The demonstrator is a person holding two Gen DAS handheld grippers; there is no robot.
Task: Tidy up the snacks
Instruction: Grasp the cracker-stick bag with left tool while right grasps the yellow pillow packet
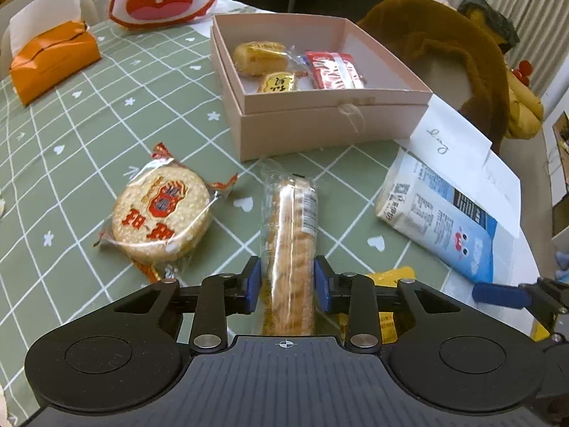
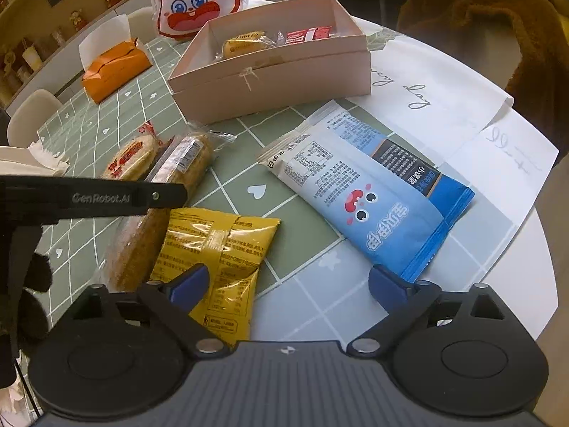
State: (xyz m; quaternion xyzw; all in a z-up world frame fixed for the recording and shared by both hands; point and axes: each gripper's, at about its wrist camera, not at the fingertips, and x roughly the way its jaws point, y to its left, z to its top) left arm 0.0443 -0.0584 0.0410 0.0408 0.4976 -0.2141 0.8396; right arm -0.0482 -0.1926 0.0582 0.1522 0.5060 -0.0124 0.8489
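- Left wrist view: the left gripper (image 1: 287,282) pinches a long biscuit sleeve (image 1: 291,235) on the tablecloth (image 1: 89,135); the pink box (image 1: 320,106) beyond holds two yellow cakes and a red packet.
- Right wrist view: the right gripper (image 2: 288,282) hangs spread wide, empty, over a yellow packet (image 2: 217,249) lying outside the box.

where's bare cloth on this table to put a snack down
Bare cloth lies between the tissue box, the pink box and the round cracker. It is crowded in front of the pink box: biscuit sleeve, yellow packet and blue bag lie close.

We see our left gripper (image 1: 287,283) squeezing a long cookie pack (image 1: 291,242); the pink box (image 1: 320,121) sits at twelve o'clock.
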